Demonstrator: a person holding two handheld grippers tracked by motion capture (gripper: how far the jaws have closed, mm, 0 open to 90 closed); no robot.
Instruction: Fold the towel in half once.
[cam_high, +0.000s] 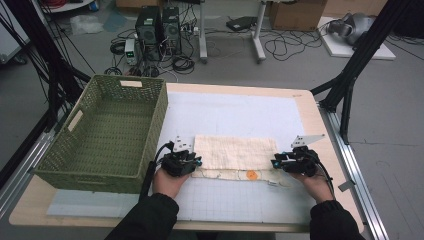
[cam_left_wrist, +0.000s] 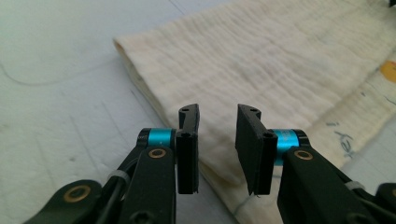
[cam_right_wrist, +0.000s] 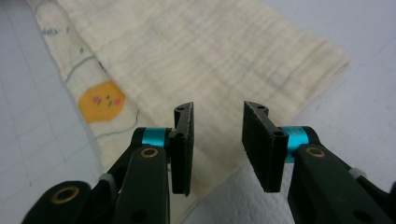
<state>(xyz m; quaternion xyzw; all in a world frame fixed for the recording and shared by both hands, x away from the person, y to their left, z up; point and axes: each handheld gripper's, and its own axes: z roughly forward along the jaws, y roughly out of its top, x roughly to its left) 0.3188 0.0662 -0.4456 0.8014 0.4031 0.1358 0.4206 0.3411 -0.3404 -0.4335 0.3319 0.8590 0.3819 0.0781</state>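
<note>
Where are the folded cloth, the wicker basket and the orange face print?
folded cloth (cam_high: 235, 151), high view, middle of the top layer.
wicker basket (cam_high: 155, 131), high view, right wall.
orange face print (cam_right_wrist: 102, 101), right gripper view, centre of the print.

The high view looks forward and down over the worktop (cam_high: 240, 210); both gripper views sit close above the folded cloth (cam_high: 235, 152), which all three share.
</note>
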